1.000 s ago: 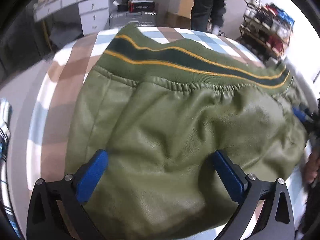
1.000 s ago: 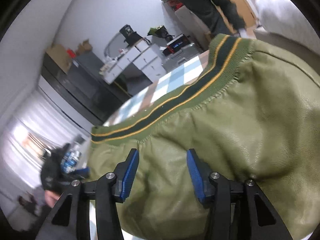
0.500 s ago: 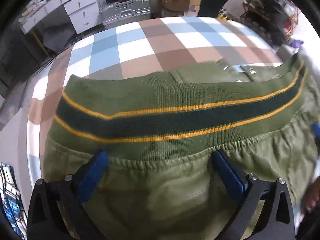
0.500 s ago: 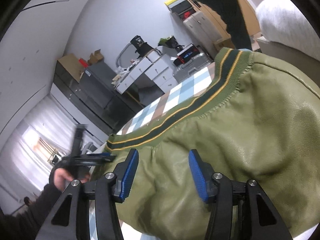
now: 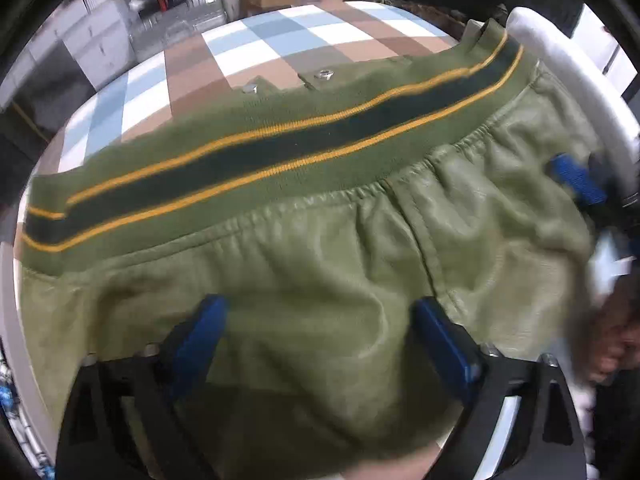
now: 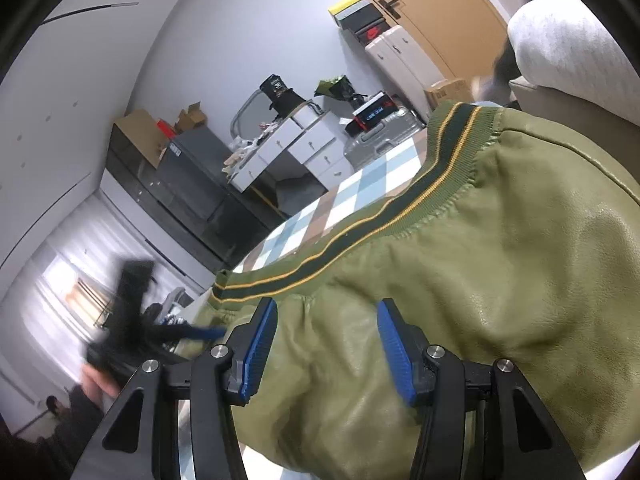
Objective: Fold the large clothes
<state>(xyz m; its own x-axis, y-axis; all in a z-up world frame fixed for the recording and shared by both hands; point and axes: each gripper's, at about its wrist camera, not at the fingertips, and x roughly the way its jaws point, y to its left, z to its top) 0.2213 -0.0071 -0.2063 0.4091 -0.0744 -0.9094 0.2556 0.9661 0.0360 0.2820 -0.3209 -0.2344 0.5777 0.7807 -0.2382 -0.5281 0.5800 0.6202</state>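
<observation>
An olive green leather jacket (image 5: 320,264) lies on the checked tablecloth (image 5: 280,44), folded into a thick bundle. Its ribbed hem (image 5: 280,160) has a dark band between yellow stripes. My left gripper (image 5: 320,336) hovers over the leather just short of the hem, pointing steeply down, jaws wide and open. One blue finger (image 5: 576,184) of the right gripper rests at the jacket's right edge. In the right wrist view the right gripper (image 6: 328,348) sits almost level at that edge, open; the jacket (image 6: 520,260) bulges between its fingers, pad faces bare.
Two metal snaps (image 5: 324,75) show on a flap beyond the hem. A pale grey cushion (image 6: 568,40) stands just past the jacket. Across the room are white drawers (image 6: 296,148), a silver suitcase (image 6: 380,140) and a dark cabinet (image 6: 180,184). A hand (image 5: 612,340) holds the right gripper.
The left gripper slid across the jacket toward the ribbed hem and rolled, so the hem now runs slanted. The right gripper stayed put and its jaws widened slightly.
</observation>
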